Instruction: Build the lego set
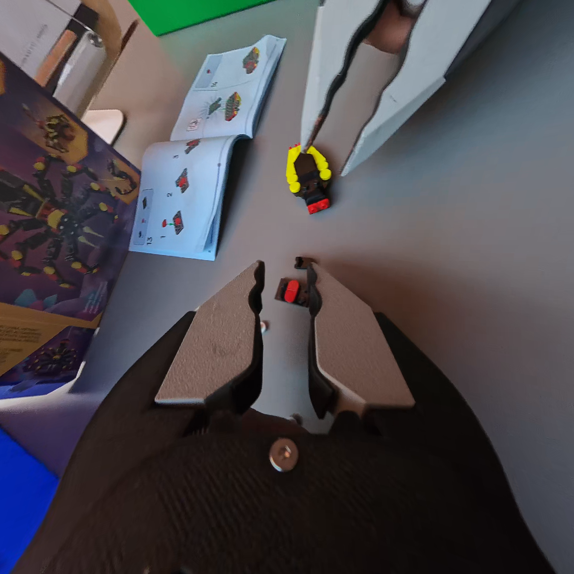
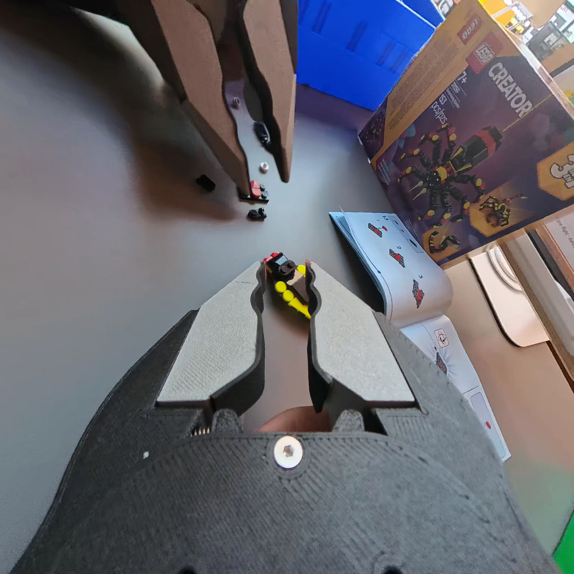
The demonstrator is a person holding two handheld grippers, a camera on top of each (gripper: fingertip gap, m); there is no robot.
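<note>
The yellow-and-black sub-assembly (image 2: 289, 284) lies on the grey surface (image 2: 93, 248) between the spread fingers of the right gripper (image 2: 285, 267), touching or nearly touching the right-hand finger; I cannot tell whether it is pinched yet. If the jaws close on its slanted side, the yellow curved pieces may pop off or the model may twist out. At about 12 o'clock from it in the right wrist view, the small dark plate with a red tile (image 2: 256, 190) sits at the tips of the left gripper (image 1: 285, 267), also spread and holding nothing, one finger at the plate's edge; a careless close could flick it or the loose black piece (image 2: 257, 214) beside it away. The instruction booklet (image 2: 403, 267) and set box (image 2: 466, 161) lie at 2 o'clock.
</note>
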